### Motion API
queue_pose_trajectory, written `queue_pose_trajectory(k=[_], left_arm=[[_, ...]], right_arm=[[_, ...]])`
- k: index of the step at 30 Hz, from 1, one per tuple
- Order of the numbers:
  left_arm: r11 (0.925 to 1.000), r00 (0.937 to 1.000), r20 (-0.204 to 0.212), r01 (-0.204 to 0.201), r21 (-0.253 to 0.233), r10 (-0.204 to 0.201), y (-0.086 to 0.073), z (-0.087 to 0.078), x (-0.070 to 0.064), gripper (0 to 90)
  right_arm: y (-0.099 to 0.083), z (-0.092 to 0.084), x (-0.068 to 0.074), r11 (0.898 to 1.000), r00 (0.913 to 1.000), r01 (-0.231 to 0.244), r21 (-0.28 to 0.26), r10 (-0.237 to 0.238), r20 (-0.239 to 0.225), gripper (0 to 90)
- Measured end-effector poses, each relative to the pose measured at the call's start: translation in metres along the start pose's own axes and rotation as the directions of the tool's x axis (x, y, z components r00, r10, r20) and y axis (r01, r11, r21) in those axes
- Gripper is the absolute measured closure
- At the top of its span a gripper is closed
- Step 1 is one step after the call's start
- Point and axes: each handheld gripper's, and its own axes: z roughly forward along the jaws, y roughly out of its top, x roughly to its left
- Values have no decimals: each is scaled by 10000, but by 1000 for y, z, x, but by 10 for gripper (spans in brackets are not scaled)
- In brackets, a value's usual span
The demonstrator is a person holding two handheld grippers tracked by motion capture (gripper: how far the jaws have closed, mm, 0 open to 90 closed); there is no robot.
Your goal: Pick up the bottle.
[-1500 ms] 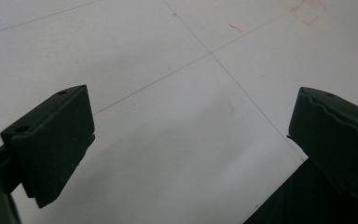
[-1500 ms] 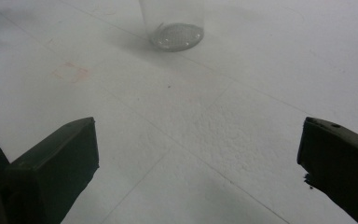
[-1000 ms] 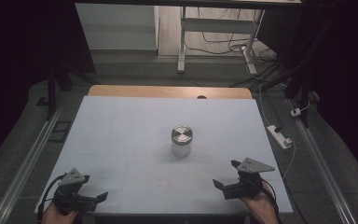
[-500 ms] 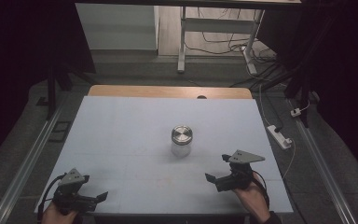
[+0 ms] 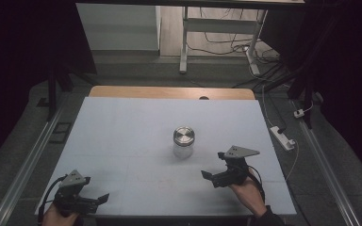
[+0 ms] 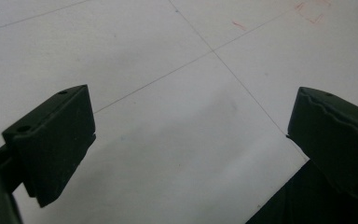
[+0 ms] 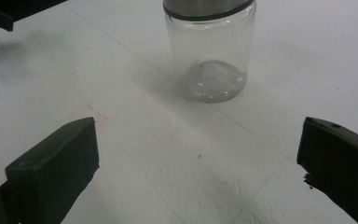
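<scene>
A round jar of clear glass with a shiny flat metal lid (image 5: 184,140) stands upright near the middle of the smooth pale table top (image 5: 122,136), which has thin lines and small red marks on it. The right black gripper (image 5: 209,177) is held near the jar, a little toward the person, with its two blocky jaws wide apart and nothing between them. The left black gripper (image 5: 101,198) sits at the near left corner, well apart from the jar, its jaws wide too and holding nothing.

Jar (image 5: 184,140) mid-table (image 5: 122,136), beyond right claw (image 5: 213,178)
</scene>
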Motion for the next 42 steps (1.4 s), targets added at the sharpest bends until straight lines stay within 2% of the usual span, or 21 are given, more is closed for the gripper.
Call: queue_pose_trajectory(k=[6,9,16,28,42], left_arm=[[10000,10000,1,2,-7,-2,0,0,0,17],[10000,10000,-15,-19,-37,19,0,-1,0,17],[10000,10000,18,-2,-65,3,0,-1,0,17],[9999,10000,59,11,-111,-10,0,-1,1,16],[9999,9999,121,42,-131,-40,-1,-2,1,14]], right_arm=[[7,8,0,9999,9998,100,12,-100,181,0],[11,14,-1,10000,9999,-45,-43,46,123,0],[19,31,-6,9995,9996,169,277,-175,243,0],[32,53,-11,9986,9999,24,531,-19,-111,0],[42,80,-9,9945,9976,565,885,-525,-459,0]])
